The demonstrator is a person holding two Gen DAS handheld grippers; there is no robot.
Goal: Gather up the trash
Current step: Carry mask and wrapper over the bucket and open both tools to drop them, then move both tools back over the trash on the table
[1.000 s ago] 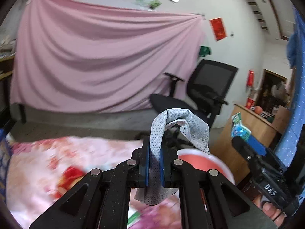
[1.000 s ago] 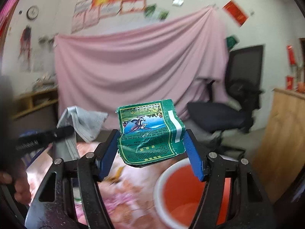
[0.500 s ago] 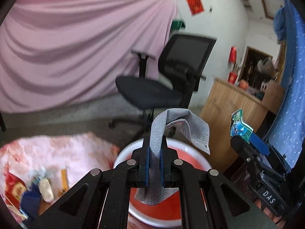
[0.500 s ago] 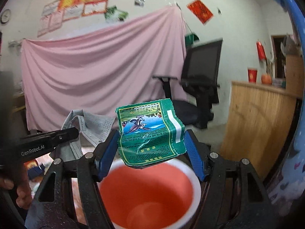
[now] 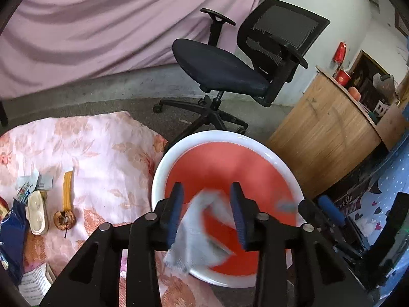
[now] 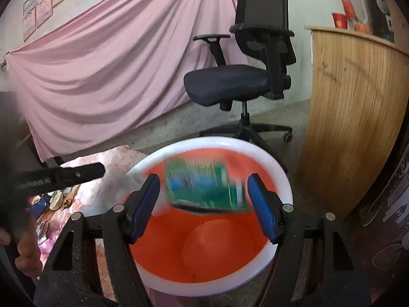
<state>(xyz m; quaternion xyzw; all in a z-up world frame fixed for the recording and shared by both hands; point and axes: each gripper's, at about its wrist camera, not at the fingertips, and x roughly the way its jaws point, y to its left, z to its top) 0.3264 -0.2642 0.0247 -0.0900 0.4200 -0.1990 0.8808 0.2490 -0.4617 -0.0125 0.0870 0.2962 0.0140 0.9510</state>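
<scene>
A red bucket with a white rim (image 5: 184, 151) (image 6: 204, 144) stands on the floor below both grippers. My left gripper (image 5: 205, 213) is open above it. A grey face mask (image 5: 196, 232) is blurred, falling between its fingers. My right gripper (image 6: 204, 204) is open too. A green snack wrapper (image 6: 204, 183) is blurred, falling between its fingers over the bucket. The right gripper also shows at the lower right of the left wrist view (image 5: 332, 212).
A floral pink cloth (image 5: 102, 158) lies left of the bucket with several scraps on it: a white case (image 5: 37, 211), a yellow strip (image 5: 67, 186), a blue bag (image 5: 10, 232). A black office chair (image 5: 245, 64) and a wooden counter (image 5: 324, 138) stand behind.
Both grippers have opened over the bucket. The mask and the green wrapper have been let go and are dropping. Both views have tilted down toward the bucket.
</scene>
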